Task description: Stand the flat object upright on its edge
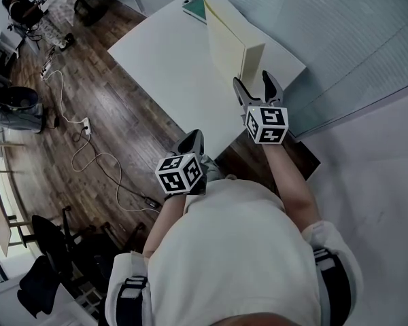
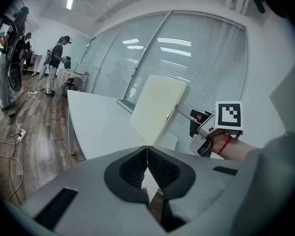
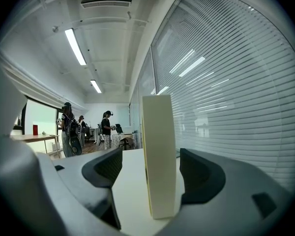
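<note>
A cream, book-like flat object [image 1: 234, 46] stands upright on its edge on the white table [image 1: 170, 53], near the table's right end. My right gripper [image 1: 253, 80] is open, one jaw on each side of the object's near end. In the right gripper view the object [image 3: 160, 156] rises between the pads with a gap on both sides. My left gripper [image 1: 194, 138] is shut with nothing in it, held at the table's near edge, apart from the object. The left gripper view shows its closed tips [image 2: 147, 149], the object [image 2: 157, 109] and the right gripper's fingers [image 2: 187, 113] at it.
A green flat item [image 1: 194, 7] lies on the table just behind the object. A glass wall with blinds [image 1: 340, 39] runs along the right. A cable and power strip [image 1: 85, 128] lie on the wooden floor at the left. People stand far off [image 2: 56, 63].
</note>
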`<state>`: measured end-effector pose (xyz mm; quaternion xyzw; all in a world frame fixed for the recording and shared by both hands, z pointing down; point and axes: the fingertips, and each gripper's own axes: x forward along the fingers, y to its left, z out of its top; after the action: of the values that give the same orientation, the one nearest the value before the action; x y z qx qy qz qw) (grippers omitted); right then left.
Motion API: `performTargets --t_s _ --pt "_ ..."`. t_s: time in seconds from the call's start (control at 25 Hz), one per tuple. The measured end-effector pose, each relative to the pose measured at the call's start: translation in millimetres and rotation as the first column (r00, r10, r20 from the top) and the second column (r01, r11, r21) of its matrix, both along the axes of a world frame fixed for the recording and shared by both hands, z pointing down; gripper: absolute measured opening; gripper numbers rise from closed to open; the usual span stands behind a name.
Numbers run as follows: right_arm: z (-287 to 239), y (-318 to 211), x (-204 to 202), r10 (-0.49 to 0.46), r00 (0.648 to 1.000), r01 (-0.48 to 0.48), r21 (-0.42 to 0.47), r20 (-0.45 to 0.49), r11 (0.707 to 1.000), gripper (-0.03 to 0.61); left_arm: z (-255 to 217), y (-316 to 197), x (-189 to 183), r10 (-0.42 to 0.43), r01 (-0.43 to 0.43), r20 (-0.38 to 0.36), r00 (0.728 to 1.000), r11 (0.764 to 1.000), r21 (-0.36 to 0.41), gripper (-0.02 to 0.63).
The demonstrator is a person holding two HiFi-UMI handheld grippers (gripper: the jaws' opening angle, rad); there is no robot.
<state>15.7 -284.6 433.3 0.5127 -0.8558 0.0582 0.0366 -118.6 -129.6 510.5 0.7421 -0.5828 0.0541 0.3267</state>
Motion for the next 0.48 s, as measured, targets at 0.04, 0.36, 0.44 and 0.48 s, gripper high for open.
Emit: performTargets --t_s 0.04,0.36,0.44,0.48 --pt "-2 4 1 -0.003 1.000 0.003 0.001 0.002 1.000 0.354 -1 2 2 0.001 -0.001 -0.001 1.000 1.000 0.003 0.021" --pt "-10 39 6 -0.040 0.999 0.040 0.002 0.024 0.999 0.354 -3 15 14 0.005 -0.005 -0.012 1.000 1.000 0.022 0.021" --pt "-13 50 7 -0.060 0.998 0.060 0.006 0.036 0.998 0.354 -4 19 18 0.003 -0.003 -0.016 1.000 1.000 0.027 0.021" --pt "-15 55 8 -0.070 0.997 0.069 0.008 0.044 0.998 0.353 -5 20 20 0.004 -0.003 -0.017 1.000 1.000 0.030 0.021"
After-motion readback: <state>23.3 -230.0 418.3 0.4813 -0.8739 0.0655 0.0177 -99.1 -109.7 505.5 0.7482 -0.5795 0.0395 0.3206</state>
